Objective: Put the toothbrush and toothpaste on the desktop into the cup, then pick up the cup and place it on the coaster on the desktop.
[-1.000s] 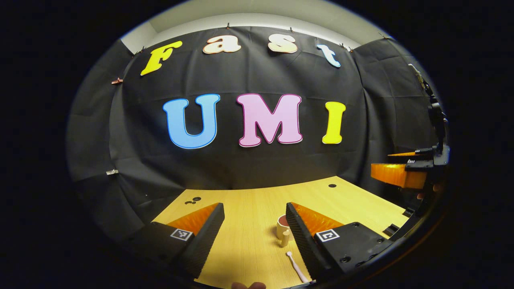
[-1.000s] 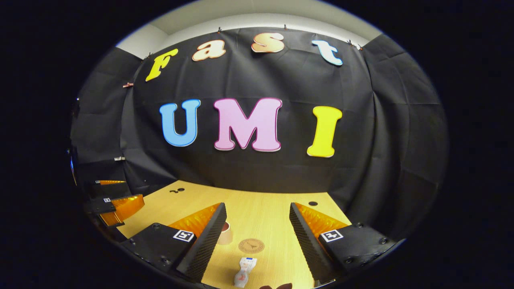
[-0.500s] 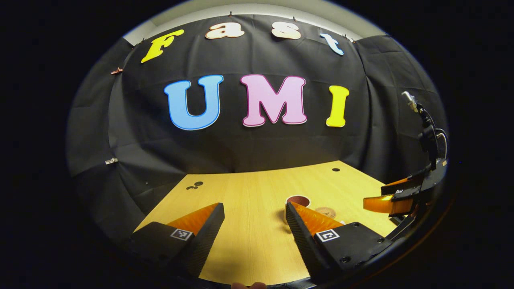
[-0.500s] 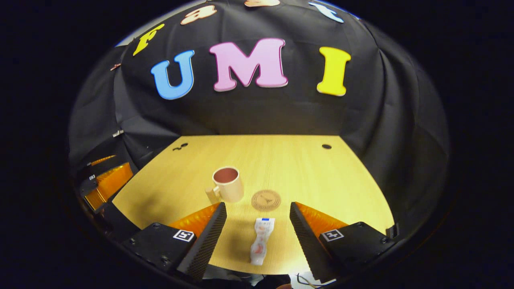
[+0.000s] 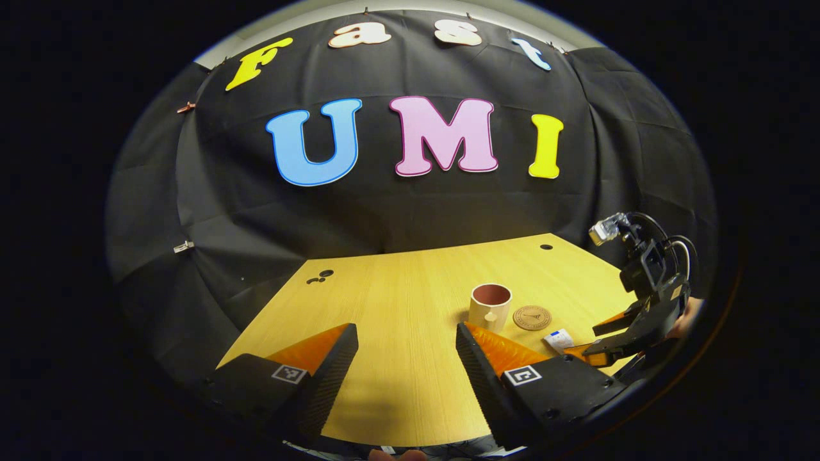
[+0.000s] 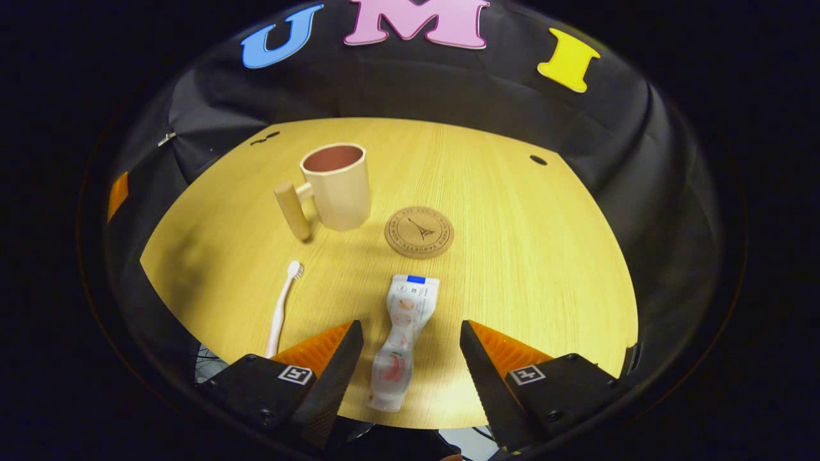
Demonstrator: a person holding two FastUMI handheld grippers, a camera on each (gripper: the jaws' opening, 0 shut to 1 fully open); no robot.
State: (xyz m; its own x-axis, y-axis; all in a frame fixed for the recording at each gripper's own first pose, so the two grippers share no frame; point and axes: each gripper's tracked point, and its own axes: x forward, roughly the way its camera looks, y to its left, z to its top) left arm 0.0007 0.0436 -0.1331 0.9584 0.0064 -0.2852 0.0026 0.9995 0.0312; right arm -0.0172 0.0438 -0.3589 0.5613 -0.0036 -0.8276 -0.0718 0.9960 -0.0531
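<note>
Desk (image 6: 512, 269) — toothpaste (image 6: 403, 333) between hand-held gripper (image 6: 410, 358) fingers

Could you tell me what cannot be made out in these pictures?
- Toothbrush handle end: right gripper view, behind the right tool.
- Toothpaste tube: left gripper view, mostly behind the left tool.
- Coaster print: too small.
- Mug bottom: hidden by its wall.
</note>
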